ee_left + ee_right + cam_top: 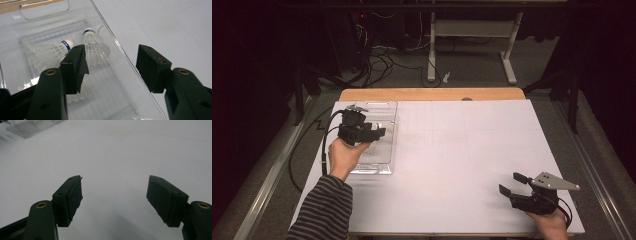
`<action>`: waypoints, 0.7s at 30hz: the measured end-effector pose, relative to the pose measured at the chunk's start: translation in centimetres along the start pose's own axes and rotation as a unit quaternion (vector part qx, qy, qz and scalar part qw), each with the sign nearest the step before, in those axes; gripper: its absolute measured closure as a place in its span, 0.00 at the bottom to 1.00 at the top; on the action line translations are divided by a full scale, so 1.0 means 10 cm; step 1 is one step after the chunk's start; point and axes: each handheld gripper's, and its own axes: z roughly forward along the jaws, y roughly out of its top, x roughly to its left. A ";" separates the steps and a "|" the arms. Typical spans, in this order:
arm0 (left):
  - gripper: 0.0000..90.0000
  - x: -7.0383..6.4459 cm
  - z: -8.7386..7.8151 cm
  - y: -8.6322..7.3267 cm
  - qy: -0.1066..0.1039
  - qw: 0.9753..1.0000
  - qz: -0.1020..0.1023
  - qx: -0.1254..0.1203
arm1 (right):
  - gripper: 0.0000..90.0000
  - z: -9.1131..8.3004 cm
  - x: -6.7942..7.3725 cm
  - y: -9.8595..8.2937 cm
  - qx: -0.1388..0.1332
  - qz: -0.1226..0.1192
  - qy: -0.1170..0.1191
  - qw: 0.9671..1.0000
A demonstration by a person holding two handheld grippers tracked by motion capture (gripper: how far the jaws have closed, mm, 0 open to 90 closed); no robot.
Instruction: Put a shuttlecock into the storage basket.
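Left gripper (379,132) sits over the clear plastic tray (384,107) at the far-left part of the white surface (462,150). Jaws wide open, holding nothing. In the left gripper view the gripper (111,62) straddles the tray's (125,75) right wall: one jaw above the tray floor, the other outside it over the surface (175,27).

Shuttlecocks are inside the tray, lying on their sides:
- first shuttlecock (47,52), white feathers, blue band at the cork, toward the tray's left side
- second shuttlecock (93,47), same type, just beside the first, cork pointing to the far end, feathers right next to the left jaw tip
- a third shuttlecock (101,28) behind the second against the wall, partly blurred
- some more white feathers show low down behind the left jaw; can't tell which shuttlecock they belong to

Can't tell whether the jaw touches the feathers.

Right gripper (512,185) is near the front-right corner of the surface, well apart from the tray, hand under it. Jaws also wide open, empty; in the right gripper view the gripper (113,197) has bare surface (112,152) between them, tray corner (32,126) far off.
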 end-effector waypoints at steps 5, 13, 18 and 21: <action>0.46 -0.05 -0.04 -0.02 0.004 1.000 0.011 -0.002 | 0.32 0.00 0.00 0.00 0.000 0.000 0.000 1.000; 0.46 -0.10 -0.07 -0.07 0.000 1.000 0.019 -0.007 | 0.32 0.00 0.00 0.00 0.000 0.000 0.001 1.000; 0.46 -0.12 -0.09 -0.11 -0.004 1.000 0.018 -0.011 | 0.33 0.00 0.00 0.00 0.001 0.000 0.000 1.000; 0.46 -0.12 -0.10 -0.13 -0.007 1.000 0.017 -0.013 | 0.32 0.00 0.00 0.00 0.001 0.000 0.000 1.000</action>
